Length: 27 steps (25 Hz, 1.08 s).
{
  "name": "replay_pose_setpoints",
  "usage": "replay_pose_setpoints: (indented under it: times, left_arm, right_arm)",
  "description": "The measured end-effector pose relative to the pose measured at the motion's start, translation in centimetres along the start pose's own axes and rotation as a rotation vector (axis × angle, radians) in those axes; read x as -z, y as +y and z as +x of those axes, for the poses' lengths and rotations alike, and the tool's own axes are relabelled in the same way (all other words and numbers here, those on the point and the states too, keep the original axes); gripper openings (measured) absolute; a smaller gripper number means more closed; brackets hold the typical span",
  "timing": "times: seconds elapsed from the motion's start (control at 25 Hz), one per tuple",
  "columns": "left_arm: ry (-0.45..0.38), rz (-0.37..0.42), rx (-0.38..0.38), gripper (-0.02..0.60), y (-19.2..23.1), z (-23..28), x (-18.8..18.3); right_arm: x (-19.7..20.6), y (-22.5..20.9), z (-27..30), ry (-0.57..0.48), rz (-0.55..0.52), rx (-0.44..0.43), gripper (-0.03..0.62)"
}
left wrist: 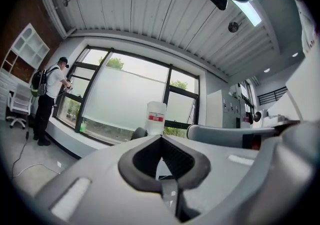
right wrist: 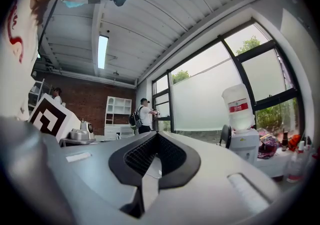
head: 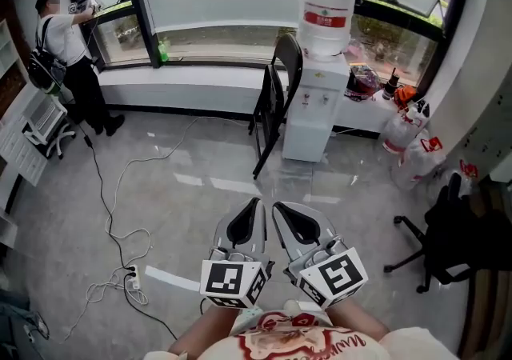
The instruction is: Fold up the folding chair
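Though the jug label [head: 328, 19] is illegible, left claw [head: 255, 203] and right claw [head: 278, 207] are clenched empty.

left hand-held gripper [left wrist: 162, 138] hides most of the folding chair [left wrist: 139, 133].

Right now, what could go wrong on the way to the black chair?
1. The chair stands tight beside the dispenser, which has a big bottle on top. A bump might rock it.
2. A cable lies loose on the floor at the left. Feet could catch on it.
3. The left gripper and right gripper have shut fingers. They must open before grabbing.
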<state>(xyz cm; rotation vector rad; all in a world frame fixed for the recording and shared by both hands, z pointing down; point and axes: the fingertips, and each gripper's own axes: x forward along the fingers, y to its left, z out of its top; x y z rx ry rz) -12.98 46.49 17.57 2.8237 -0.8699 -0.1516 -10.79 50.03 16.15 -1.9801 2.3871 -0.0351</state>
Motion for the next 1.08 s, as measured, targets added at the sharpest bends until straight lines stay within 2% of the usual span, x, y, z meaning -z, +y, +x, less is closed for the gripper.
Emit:
replay_pose_setpoints:
  times: [0.2, 0.44, 0.68, 1.08]
  left_arm:
    - [0.031, -0.02, 0.026, 0.0, -2.7, 1.2, 1.3]
    - [0.014, -0.012, 0.042, 0.0, -3.6, 2.0, 0.4]
    - [0.011, 0.012, 0.034, 0.0, -3.1, 1.8, 0.2]
    - [0.021, 0.0, 0.039, 0.0, -1.7, 1.6, 0.2]
  right_arm:
    - [0.1, -2.1, -1.8, 0.006, 0.017, 0.018, 0.025]
    - [-1.0, -2.8, -2.1, -0.023, 0.008, 0.028, 0.025]
    - [-0.7, -2.8, -1.8, -0.02, 0.013, 0.036, 0.025]
    - [-0.2, -1.7, -0.3, -0.005, 0.017, 0.032, 0.025]
